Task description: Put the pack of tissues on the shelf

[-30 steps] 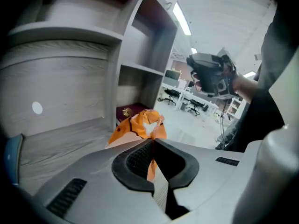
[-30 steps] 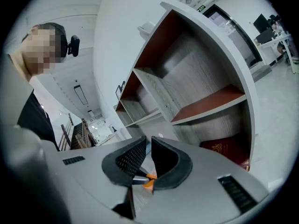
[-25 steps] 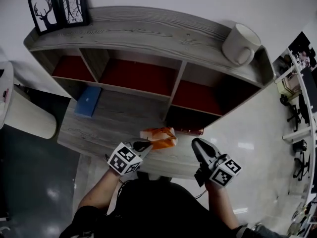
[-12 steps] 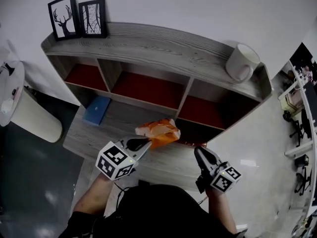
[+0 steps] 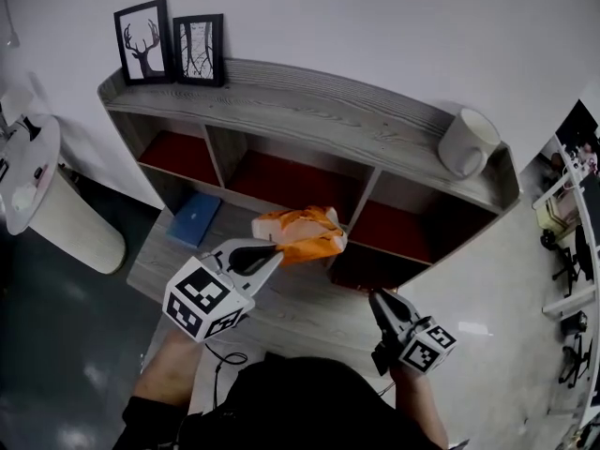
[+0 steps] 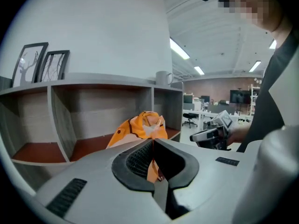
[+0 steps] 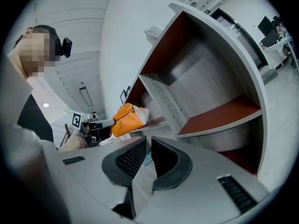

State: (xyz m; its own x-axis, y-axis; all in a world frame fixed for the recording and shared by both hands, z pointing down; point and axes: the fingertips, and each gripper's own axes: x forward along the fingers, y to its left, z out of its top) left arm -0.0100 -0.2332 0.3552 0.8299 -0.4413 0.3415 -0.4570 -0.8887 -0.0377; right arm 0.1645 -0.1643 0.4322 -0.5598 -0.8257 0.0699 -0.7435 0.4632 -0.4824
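the left claw is pressed together on a thin fold at the near end of the orange pack; in its own view the orange film runs down between the two dark pads and the rest of the pack bulges out beyond them. the pack hangs in the air, clear of the shelf, in front of the upright that parts the middle compartment from the right one, and above the grey bottom board that juts out toward the person. the right claw sits lower, near the front right corner of that board and well apart from the pack; its pads stand a narrow gap apart with nothing between them, and they face the right compartment with its red floor. on the shelf's top, two black frames stand side by side at the left end against the wall, and a white mug lies tipped on its side near the right end. a flat blue thing lies on the bottom board near its back left corner, below the left compartment.
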